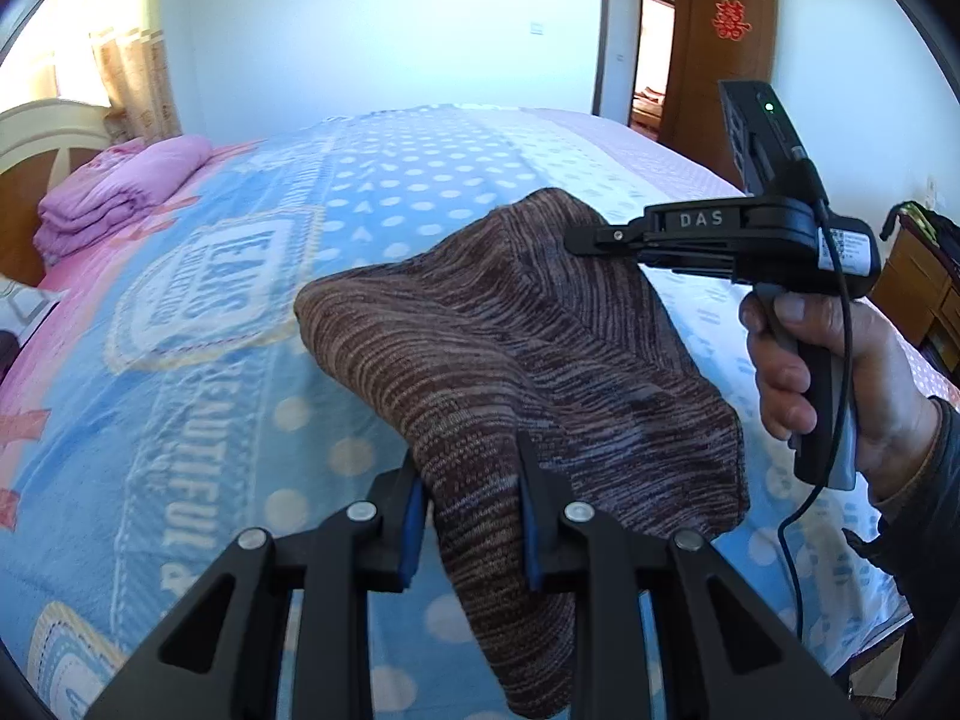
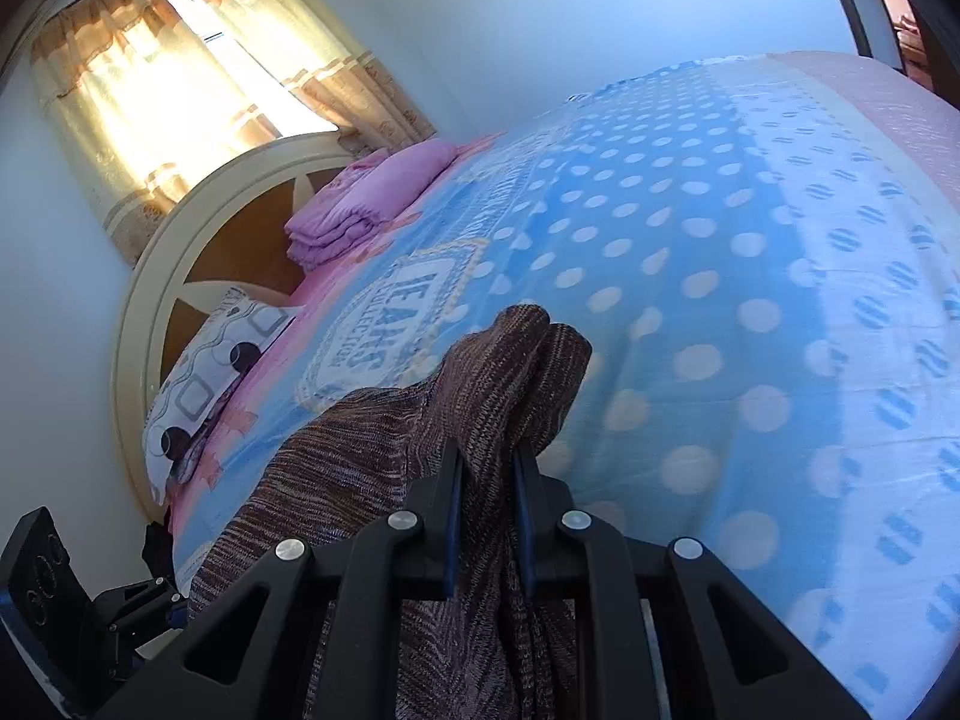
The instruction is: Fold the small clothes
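Note:
A brown striped knit garment (image 1: 510,360) hangs in the air above the bed, held by both grippers. My left gripper (image 1: 471,480) is shut on its near lower edge, and the cloth droops below the fingers. My right gripper (image 1: 585,237) comes in from the right, held by a hand, and pinches the garment's far upper corner. In the right wrist view the right gripper (image 2: 487,462) is shut on a bunched fold of the same garment (image 2: 372,468), which rises past the fingertips and drapes down to the left. The left gripper (image 2: 138,606) shows partly at the lower left.
The bed has a blue polka-dot blanket (image 1: 372,198) with lettering. A folded pink quilt (image 1: 120,192) and a patterned pillow (image 2: 204,372) lie by the round headboard (image 2: 156,276). A wooden door (image 1: 720,60) and a wooden cabinet (image 1: 924,294) stand at the right.

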